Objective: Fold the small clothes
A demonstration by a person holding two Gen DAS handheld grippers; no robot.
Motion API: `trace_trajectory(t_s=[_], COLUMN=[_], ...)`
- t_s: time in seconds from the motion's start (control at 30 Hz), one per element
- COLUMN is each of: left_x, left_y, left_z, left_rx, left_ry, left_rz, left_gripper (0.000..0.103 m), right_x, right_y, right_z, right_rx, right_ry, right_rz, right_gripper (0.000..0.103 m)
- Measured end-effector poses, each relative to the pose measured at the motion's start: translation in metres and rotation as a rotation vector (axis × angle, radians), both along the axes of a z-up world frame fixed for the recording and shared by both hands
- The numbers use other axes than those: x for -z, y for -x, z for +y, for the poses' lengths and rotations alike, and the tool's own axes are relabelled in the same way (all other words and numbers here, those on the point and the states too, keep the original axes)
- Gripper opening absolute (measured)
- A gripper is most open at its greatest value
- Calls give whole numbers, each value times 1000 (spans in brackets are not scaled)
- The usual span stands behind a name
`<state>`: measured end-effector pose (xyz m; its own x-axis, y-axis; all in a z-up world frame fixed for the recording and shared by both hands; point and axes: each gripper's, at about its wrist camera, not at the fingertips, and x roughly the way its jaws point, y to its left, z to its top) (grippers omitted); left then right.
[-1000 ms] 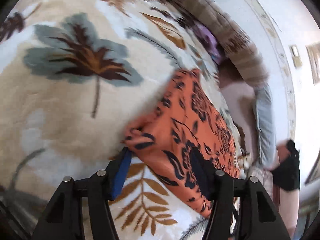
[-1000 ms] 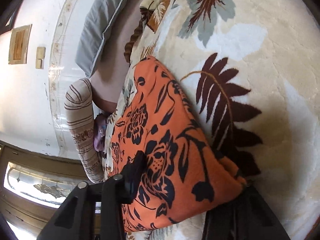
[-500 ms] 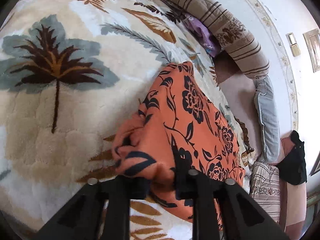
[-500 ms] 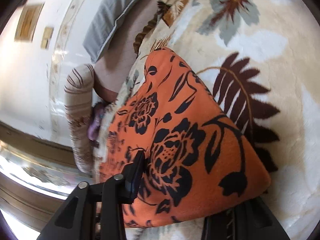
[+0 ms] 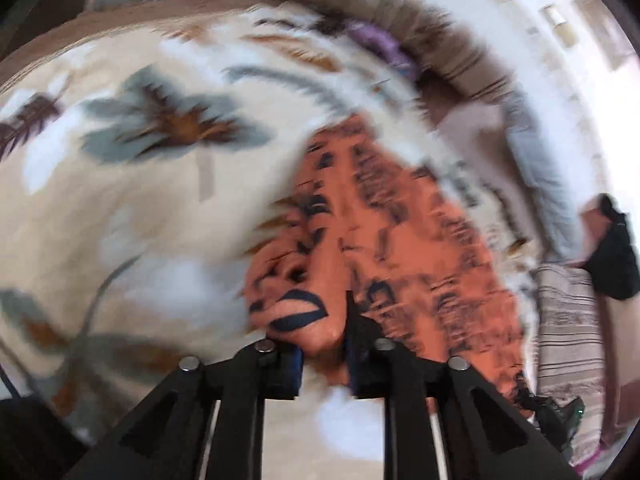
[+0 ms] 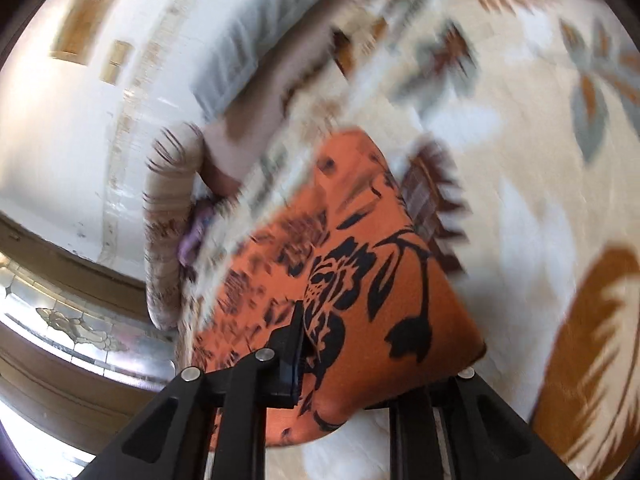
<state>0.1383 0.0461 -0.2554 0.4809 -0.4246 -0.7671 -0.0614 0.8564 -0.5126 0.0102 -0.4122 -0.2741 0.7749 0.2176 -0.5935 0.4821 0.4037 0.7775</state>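
An orange garment (image 5: 400, 240) with a black flower print lies on a cream blanket (image 5: 140, 220) patterned with leaves. In the left wrist view my left gripper (image 5: 322, 344) has a bunched corner of the garment between its pads, which press on the cloth while the jaws are opening slightly. In the right wrist view the same orange garment (image 6: 360, 280) drapes over my right gripper (image 6: 380, 360), which is shut on its near edge. The cloth hides the right finger. The corner hangs raised above the blanket (image 6: 520, 220). Both views are blurred by motion.
A striped bolster (image 5: 400, 20) borders the far edge of the bed, with a purple cloth (image 5: 376, 40) beside it. A grey pillow (image 5: 536, 172) lies along the white wall (image 6: 60, 120). A black object (image 5: 612, 256) sits at the right.
Both grippers closed on the garment's near edge, the left on a bunched corner. Both have since lifted and shifted with the cloth, and the left has rolled.
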Motion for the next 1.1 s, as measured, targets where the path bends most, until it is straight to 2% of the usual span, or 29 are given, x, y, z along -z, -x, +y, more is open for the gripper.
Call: trace_trajectory(t_s=[0.1, 0.17, 0.2, 0.23, 0.27, 0.3, 0.37, 0.4, 0.43, 0.47, 0.5, 0.53, 0.6, 0.67, 0.73, 0.83, 1.0, 1.1], left_x=[-13, -37, -51, -66, -78, -88, -88, -82, -71, -60, -44, -25, 11, 6, -7, -24, -33, -37], left_y=[6, 14, 19, 24, 26, 27, 19, 10, 0, -8, -18, -27, -43, -41, -44, -58, -85, -93], left_z=[13, 16, 14, 12, 7, -2, -15, -23, -32, -37, -42, -46, -48, -45, -39, -16, 38, 70], left_rx=[-34, -53, -63, -65, -56, -28, 20, 46, 69, 84, 97, 113, 145, 145, 159, 103, -9, -75], left_ry=[18, -42, -97, -138, -156, -159, -156, -168, -190, -211, -237, -270, -318, -321, -260, -253, -278, -261], left_rz=[-1, -87, -149, -224, -283, -344, -371, -359, -331, -297, -253, -201, -84, -136, -174, -219, -208, -202], left_gripper=[25, 28, 33, 41, 47, 58, 61, 61, 61, 61, 61, 61, 58, 58, 58, 58, 58, 58], right_x=[11, 10, 10, 9, 10, 10, 14, 17, 18, 23, 29, 33, 30, 14, -14, -54, -118, -137], right_y=[3, 7, 9, 12, 13, 12, 6, 3, -2, -6, -10, -10, -11, -15, -19, -28, -57, -74], right_z=[-9, -14, -15, -15, -15, -14, -10, -9, -7, -8, -9, -9, -7, 2, 14, 32, 91, 133], right_rx=[8, 23, 33, 52, 64, 59, 42, 43, 40, 35, 34, 43, 47, 26, -2, -26, -154, -235], right_ry=[-110, -163, -169, -173, -175, -175, -164, -147, -139, -137, -143, -148, -105, -12, 109, 196, 349, 392], right_rz=[-2, -43, -52, -66, -86, -94, -82, -69, -61, -52, -37, -27, -22, -27, -51, -95, -139, -143], right_gripper=[28, 48, 80, 87, 87, 87, 82, 71, 64, 43, 28, 24, 23, 22, 21, 21, 21, 21])
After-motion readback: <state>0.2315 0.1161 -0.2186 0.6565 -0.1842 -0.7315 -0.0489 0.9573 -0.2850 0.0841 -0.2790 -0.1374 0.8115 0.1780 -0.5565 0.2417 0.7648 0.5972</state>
